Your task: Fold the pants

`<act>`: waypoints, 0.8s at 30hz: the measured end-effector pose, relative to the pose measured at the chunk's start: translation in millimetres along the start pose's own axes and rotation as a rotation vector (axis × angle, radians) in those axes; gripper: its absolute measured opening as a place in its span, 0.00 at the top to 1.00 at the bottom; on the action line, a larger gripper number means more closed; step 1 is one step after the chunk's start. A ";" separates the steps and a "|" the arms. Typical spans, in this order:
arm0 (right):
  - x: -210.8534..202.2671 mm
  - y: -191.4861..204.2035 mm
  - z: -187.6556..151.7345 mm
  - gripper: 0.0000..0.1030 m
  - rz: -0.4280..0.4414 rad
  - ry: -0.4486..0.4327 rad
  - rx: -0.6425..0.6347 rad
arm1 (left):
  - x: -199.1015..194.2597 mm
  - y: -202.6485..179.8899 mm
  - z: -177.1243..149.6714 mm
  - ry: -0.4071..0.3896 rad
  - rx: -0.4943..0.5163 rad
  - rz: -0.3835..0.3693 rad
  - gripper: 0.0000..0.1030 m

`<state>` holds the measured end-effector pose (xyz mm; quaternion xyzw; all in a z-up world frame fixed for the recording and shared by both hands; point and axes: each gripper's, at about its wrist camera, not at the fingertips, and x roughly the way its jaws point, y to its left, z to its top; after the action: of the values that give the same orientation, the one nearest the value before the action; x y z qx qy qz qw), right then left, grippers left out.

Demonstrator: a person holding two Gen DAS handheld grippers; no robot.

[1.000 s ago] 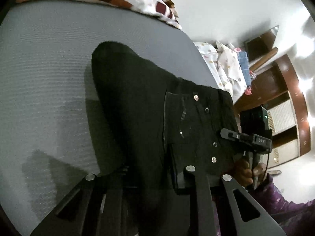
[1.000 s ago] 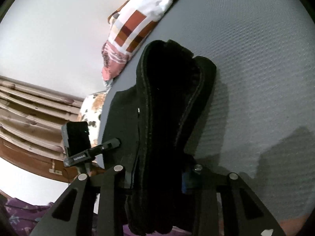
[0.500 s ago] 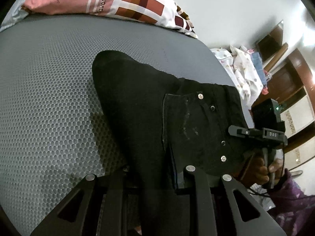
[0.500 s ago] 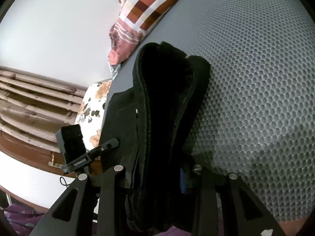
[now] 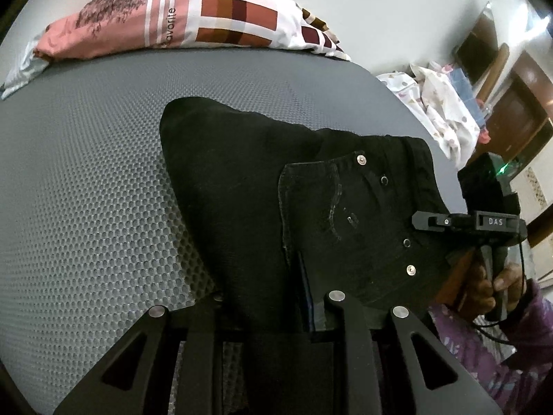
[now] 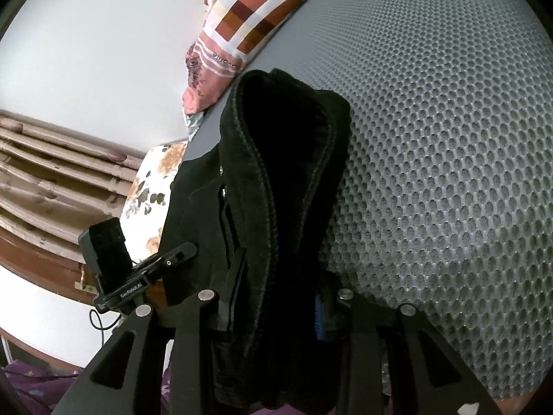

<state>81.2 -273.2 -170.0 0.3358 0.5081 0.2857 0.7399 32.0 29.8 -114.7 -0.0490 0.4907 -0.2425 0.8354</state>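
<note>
Black pants (image 5: 262,186) lie folded on a grey mesh mattress (image 5: 86,180), waistband with metal buttons to the right. My left gripper (image 5: 273,307) is shut on the near edge of the pants by the fly. In the right wrist view the pants (image 6: 276,180) rise as a thick folded bundle. My right gripper (image 6: 276,297) is shut on the near end of that bundle. The right gripper's body and the hand holding it show at the right of the left wrist view (image 5: 484,228). The left gripper's body shows in the right wrist view (image 6: 114,263).
A pink and checked pillow (image 5: 172,24) lies at the far edge of the mattress. Floral bedding (image 5: 442,103) and wooden furniture (image 5: 518,103) stand beyond the right edge. A floral pillow (image 6: 148,193) and wooden slats (image 6: 52,173) show at the left in the right wrist view.
Both grippers have come down closer to the mattress with the pants still held. The pillow has come further into the left wrist view.
</note>
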 end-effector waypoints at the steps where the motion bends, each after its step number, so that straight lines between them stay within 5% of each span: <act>1: -0.9 -0.1 -2.1 0.72 -0.001 -0.003 -0.003 | 0.2 -0.3 0.0 -0.001 0.005 0.005 0.78; 24: 1.7 10.5 -12.7 0.72 -0.033 -0.035 -0.015 | -0.7 -8.4 -8.0 -0.041 0.108 0.090 0.77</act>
<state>68.9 -262.8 -165.9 0.3266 0.4985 0.2712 0.7558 21.9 24.1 -115.6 0.0132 0.4614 -0.2299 0.8568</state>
